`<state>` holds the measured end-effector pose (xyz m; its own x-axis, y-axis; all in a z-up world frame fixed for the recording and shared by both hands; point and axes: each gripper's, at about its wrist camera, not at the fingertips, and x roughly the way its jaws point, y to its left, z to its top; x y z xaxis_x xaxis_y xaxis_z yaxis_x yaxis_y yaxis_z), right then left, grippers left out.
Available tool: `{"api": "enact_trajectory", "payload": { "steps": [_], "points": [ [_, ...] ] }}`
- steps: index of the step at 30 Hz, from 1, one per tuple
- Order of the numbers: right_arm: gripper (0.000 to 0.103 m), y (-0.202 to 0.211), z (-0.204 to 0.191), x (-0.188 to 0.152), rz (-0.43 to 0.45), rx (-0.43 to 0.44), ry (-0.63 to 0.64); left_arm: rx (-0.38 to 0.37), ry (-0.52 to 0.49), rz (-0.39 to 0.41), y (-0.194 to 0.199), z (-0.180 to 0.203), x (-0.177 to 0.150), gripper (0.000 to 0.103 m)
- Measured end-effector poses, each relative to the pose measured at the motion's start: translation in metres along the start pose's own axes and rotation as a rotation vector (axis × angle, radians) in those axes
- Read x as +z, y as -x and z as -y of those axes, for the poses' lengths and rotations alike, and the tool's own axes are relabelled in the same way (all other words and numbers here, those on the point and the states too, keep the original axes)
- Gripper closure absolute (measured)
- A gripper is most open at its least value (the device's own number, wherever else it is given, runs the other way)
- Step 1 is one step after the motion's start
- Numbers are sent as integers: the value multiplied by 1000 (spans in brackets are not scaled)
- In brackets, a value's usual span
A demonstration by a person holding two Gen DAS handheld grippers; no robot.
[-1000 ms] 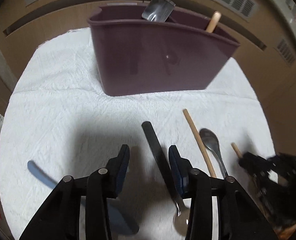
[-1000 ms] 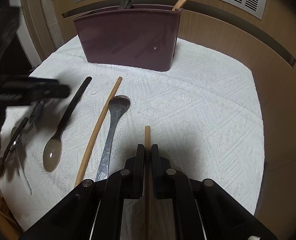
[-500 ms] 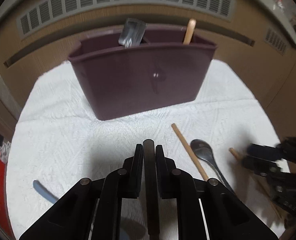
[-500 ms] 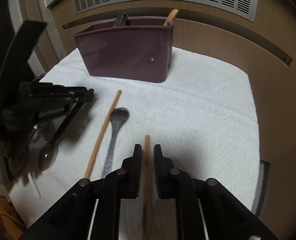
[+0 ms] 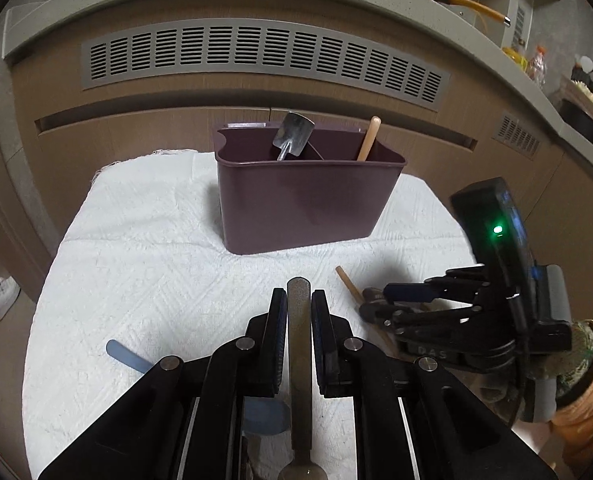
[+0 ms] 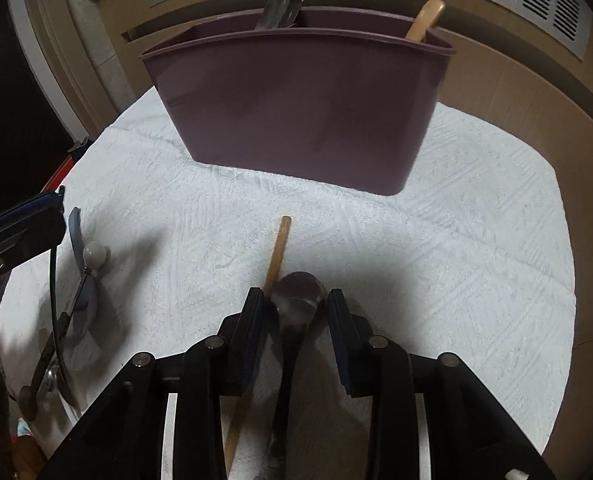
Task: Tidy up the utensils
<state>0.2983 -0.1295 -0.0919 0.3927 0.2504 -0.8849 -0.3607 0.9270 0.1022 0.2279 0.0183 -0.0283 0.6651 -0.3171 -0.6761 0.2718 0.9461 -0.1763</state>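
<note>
The only writing we can read is a faint "DAS" stamped on the black body of the right gripper (image 5: 380, 303) where it shows at the right of the left wrist view; nothing on the purple caddy (image 5: 304, 196) or the utensils carries a legible mark. Our left gripper (image 5: 299, 308) is clenched on the flat dark handle of a spoon (image 5: 299, 344), both pads pressed against it, the handle end poking just past the fingertips and the bowl down at the bottom edge. Our right gripper's jaws are opening, with the bowl of a metal spoon (image 6: 296, 300) lying between them on the white towel (image 6: 456, 260) and a wooden chopstick (image 6: 277, 256) against the inside of the left finger; the pads press on neither. The caddy stands upright at the far end of the towel, a metal scoop (image 5: 292, 136) and a wooden handle (image 5: 369, 138) sticking out of its compartments. A blue spatula (image 5: 128, 356) lies on the towel beside our left gripper.
</note>
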Motion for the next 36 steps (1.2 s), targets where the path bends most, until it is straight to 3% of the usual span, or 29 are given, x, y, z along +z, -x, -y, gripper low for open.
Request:
{"api": "enact_trajectory", "payload": {
  "steps": [2, 3, 5, 16, 18, 20, 26, 36],
  "points": [
    [69, 0, -10, 1, -15, -46, 47, -5, 6, 4, 4, 0, -2, 90],
    [77, 1, -14, -1, -17, -53, 69, -10, 9, 9, 6, -1, -2, 90],
    [78, 8, -19, -5, -11, -47, 88, -16, 7, 18, 11, -1, -3, 90],
    [79, 109, -5, -17, 228, -58, 65, -30, -48, 135, 59, 27, 14, 90],
    [80, 138, -1, -14, 303, -70, 68, -23, -73, 174, 70, 35, 26, 90],
    [101, 164, 1, -5, 373, -83, 79, -15, -93, 230, 83, 42, 43, 90],
    [99, 222, 6, 33, 525, -122, 100, 8, -124, 374, 112, 48, 94, 91],
    [99, 265, 17, 94, 627, -173, 127, 60, -163, 421, 107, 46, 166, 91]
  ]
}}
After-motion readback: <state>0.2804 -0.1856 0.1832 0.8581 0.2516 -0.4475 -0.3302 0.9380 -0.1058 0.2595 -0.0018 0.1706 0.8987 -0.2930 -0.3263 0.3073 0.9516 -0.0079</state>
